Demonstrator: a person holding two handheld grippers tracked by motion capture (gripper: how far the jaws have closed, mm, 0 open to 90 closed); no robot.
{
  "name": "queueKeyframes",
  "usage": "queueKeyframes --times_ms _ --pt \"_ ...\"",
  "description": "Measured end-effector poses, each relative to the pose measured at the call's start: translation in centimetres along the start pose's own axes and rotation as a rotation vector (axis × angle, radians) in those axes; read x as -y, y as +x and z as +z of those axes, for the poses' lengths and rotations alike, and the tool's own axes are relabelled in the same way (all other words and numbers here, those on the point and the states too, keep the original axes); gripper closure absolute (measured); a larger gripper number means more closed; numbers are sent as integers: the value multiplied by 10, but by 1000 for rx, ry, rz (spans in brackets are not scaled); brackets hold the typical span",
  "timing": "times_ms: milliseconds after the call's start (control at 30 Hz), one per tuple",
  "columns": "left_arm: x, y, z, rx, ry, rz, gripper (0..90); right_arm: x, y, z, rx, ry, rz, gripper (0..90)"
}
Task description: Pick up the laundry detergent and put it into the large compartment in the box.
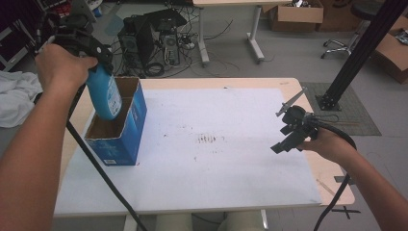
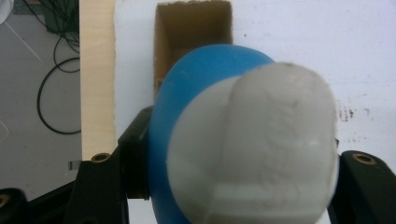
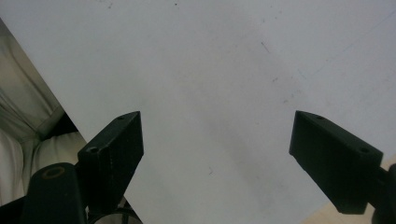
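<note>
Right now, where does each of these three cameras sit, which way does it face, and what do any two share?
High view: fixed above the person's side, looking forward and down on the table; both forearms, left hand-held gripper and right hand-held gripper show.
Left gripper view: looks down its jaws, shut on the blue bottle over the open box.
Right gripper view: looks down between open jaws at the white sheet.
Shared: bottle and box, high and left.

1. Glossy blue plastic bottle (image 1: 104,96) with matt white cap (image 2: 254,149).
2. Printed blue cardboard box (image 1: 126,126), raw brown inside.
3. Matt white sheet (image 1: 216,144), speckled, over pale wood bench (image 1: 332,180).
4. Matt black plastic left gripper (image 2: 233,186) and right gripper (image 3: 217,158).
</note>
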State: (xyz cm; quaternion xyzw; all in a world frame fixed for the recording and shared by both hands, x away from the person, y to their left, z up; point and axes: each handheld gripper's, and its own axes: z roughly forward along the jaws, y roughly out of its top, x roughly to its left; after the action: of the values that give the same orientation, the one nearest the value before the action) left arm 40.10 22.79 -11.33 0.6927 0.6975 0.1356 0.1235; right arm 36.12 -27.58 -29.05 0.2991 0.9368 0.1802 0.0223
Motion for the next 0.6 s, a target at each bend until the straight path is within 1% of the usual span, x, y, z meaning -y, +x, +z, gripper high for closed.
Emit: queueKeyframes --times_ms 233,400,533,567,600 --pt "10 4 26 2 3 1 377 1 0 2 0 6 1 175" --pt "16 7 46 5 1 0 378 2 0 3 -3 9 11 175" --pt "18 7 60 -4 9 3 377 3 0 4 -1 12 10 175" --pt "18 7 60 -4 9 3 377 4 -1 4 -1 14 9 175" --pt "19 6 66 -9 14 4 377 4 0 3 -1 13 16 175"
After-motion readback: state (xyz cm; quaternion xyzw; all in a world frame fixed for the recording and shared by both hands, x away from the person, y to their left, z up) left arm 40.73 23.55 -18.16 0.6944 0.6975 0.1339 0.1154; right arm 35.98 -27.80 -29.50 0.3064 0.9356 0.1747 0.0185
